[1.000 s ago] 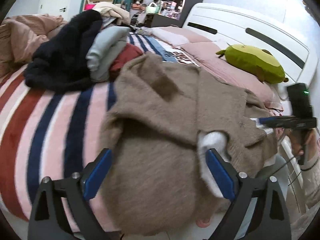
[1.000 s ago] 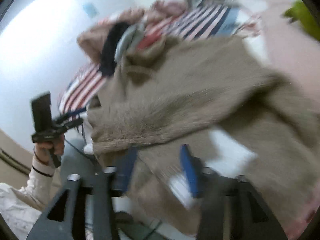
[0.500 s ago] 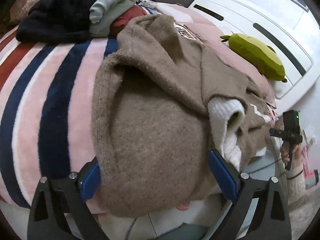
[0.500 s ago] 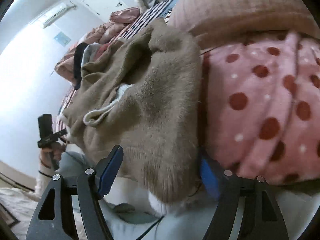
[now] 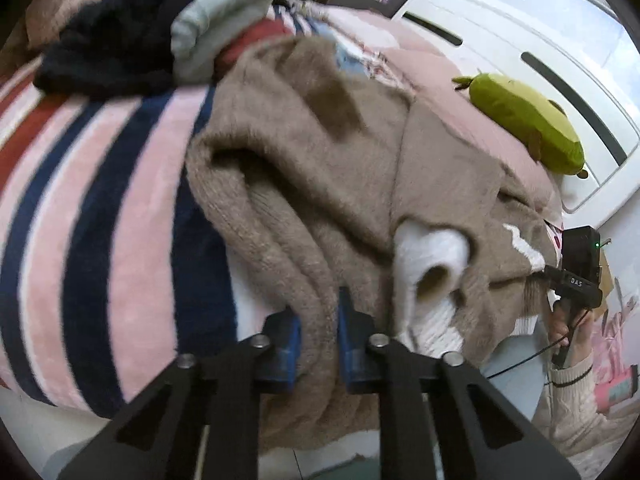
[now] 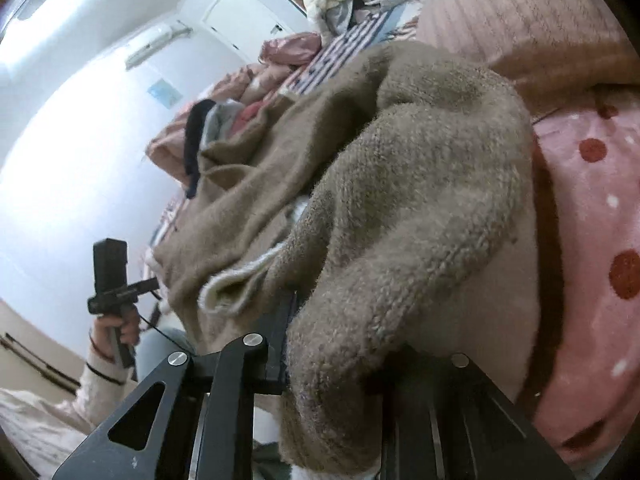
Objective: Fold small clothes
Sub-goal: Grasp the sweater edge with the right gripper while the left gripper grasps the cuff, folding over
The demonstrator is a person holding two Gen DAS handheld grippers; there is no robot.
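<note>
Left gripper (image 5: pixel 318 330) jaws had just closed, pinching brown sweater (image 5: pixel 320 152) hem; right gripper (image 6: pixel 332 364) jaws likewise clamped its fuzzy edge (striped bed (image 5: pixel 100 200) beneath).

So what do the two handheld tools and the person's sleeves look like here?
Both are black, angular frames with triangular cut-outs and silver screws. The left tool has blue pads on its fingers. The right tool carries a black box with a green light, white lettering and a thin black cable. The sleeve is cream ribbed knit.

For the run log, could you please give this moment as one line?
phase: grasp | left gripper: just closed on brown sweater hem | right gripper: just closed on sweater edge | sweater: on bed
</note>
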